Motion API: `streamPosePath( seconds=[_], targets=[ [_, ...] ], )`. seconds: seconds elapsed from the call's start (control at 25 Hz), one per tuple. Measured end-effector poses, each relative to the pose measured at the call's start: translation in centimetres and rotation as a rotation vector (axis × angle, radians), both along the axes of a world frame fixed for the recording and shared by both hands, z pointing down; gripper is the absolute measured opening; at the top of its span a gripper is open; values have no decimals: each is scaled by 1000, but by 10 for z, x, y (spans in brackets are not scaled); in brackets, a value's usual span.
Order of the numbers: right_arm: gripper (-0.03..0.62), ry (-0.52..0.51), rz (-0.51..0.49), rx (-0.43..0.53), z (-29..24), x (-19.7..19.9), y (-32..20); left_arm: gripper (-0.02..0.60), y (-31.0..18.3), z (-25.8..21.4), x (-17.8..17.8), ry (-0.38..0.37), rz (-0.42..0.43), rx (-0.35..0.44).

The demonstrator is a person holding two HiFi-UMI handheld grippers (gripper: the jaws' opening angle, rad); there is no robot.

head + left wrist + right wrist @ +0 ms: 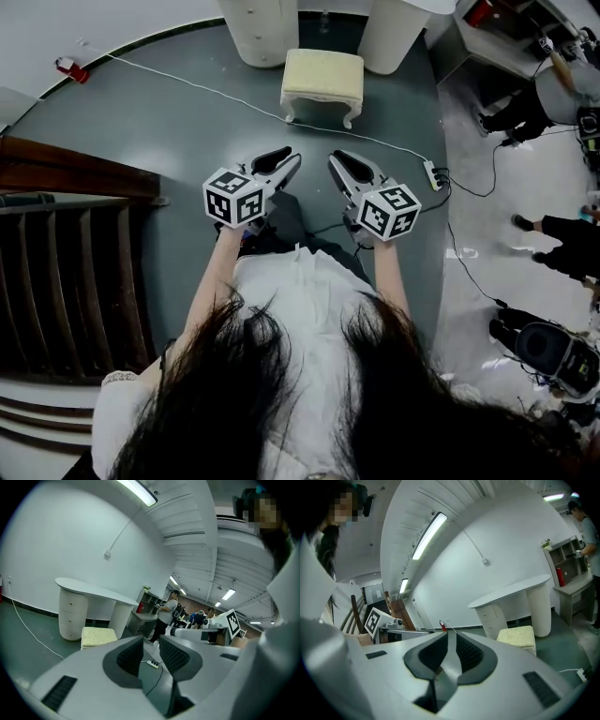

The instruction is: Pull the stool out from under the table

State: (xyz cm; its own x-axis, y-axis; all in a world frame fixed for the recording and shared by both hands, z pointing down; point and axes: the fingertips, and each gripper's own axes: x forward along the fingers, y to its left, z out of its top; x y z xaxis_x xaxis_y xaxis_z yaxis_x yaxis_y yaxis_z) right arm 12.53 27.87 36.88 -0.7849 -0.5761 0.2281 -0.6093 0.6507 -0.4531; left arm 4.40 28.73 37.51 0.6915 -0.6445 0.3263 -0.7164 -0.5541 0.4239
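Grey two-jaw left gripper [286,157] and right gripper [339,159]: both shut, empty, well short of white pedestal table [261,33]. Cream cushioned stool [322,80] stands just before table, between pedestals. Best: open jaws, grip seat edges evenly, pull straight.

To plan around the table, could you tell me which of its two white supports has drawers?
The wider support, at the left in the head view: small knobs mark its drawer fronts. The other support is a plain, smooth column.
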Motion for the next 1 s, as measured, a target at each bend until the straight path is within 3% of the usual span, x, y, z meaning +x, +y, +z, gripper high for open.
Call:
streamPosePath(
  seconds=[1.0],
  targets=[
    [69,-5,-2,52,-14,-1,36,118,33,-12,9,-37,51,40]
  ],
)
